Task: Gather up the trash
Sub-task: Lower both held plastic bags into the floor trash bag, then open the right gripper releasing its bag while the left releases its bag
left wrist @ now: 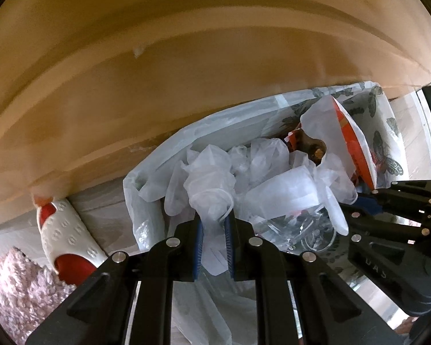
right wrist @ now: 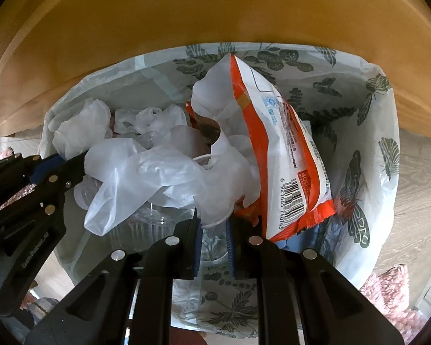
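Note:
A bin lined with a butterfly-print bag (right wrist: 359, 132) (left wrist: 385, 120) is full of crumpled translucent plastic gloves (right wrist: 146, 172) (left wrist: 209, 184). An orange-and-white snack packet (right wrist: 284, 143) (left wrist: 356, 143) leans against its far-right wall. A clear plastic cup (left wrist: 310, 230) (right wrist: 155, 224) lies under the gloves. My left gripper (left wrist: 214, 221) is shut on a bunched glove; the right wrist view shows it (right wrist: 71, 164) entering from the left. My right gripper (right wrist: 214, 224) pinches a glove's rolled cuff and points straight down; it (left wrist: 362, 201) enters the left wrist view at the right.
A tan wooden furniture edge (left wrist: 186, 57) (right wrist: 215, 8) overhangs the bin's far side. A white-and-red slipper (left wrist: 69, 230) lies on the pale wood floor (right wrist: 416, 201) left of the bin. A pink shaggy rug (left wrist: 17, 293) (right wrist: 388, 296) lies close by.

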Demonstrator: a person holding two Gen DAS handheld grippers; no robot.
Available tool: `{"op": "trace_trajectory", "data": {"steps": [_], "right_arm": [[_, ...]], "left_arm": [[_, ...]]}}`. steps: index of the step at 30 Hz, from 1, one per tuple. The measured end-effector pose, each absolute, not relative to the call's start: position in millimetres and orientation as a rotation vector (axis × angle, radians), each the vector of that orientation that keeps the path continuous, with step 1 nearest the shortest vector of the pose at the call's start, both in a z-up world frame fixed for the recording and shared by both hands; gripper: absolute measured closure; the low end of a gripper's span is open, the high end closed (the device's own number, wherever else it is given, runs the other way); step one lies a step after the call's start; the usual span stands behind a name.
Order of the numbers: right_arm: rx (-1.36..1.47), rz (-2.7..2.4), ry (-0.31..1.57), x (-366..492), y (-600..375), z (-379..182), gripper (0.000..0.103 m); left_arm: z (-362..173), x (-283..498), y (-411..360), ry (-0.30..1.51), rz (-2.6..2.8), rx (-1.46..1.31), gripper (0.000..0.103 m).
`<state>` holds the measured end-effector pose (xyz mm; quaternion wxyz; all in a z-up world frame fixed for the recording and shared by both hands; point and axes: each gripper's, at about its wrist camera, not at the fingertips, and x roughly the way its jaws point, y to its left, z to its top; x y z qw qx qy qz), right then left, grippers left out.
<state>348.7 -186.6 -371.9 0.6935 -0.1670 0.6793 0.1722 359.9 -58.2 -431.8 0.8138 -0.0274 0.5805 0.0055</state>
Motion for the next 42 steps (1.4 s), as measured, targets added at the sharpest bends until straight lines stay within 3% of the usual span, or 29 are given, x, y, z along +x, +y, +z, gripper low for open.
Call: {"op": "trace_trajectory", "data": {"steps": [10, 13, 15, 21, 26, 29, 33, 42], "right_arm": [[-0.364, 0.379, 1.521, 352, -182, -367, 0.088], [-0.350, 0.379, 1.516, 352, -182, -363, 0.087], [-0.344, 0.378, 1.518, 352, -183, -361, 0.086], [-0.331, 0.374, 1.513, 351, -186, -352, 0.074], [-0.311, 0.368, 1.503, 351, -195, -344, 0.057], [-0.307, 0.368, 1.484, 350, -197, -337, 0.055], [-0.310, 0.357, 1.458, 346, -202, -327, 0.051], [-0.296, 0.325, 1.395, 314, -219, -312, 0.044]], "left_arm": [[-429, 359, -83, 1.218, 0.024, -0.009, 0.090], [-428, 356, -87, 1.218, 0.025, -0.019, 0.085], [-427, 354, -90, 1.219, 0.025, -0.027, 0.075], [-414, 351, -95, 1.204, 0.011, -0.043, 0.062], [-401, 344, -99, 1.171, 0.016, -0.058, 0.051], [-394, 342, -102, 1.156, 0.009, -0.061, 0.050], [-386, 345, -100, 1.142, -0.003, -0.068, 0.041], [-367, 325, -99, 1.090, -0.004, -0.073, 0.038]]}}
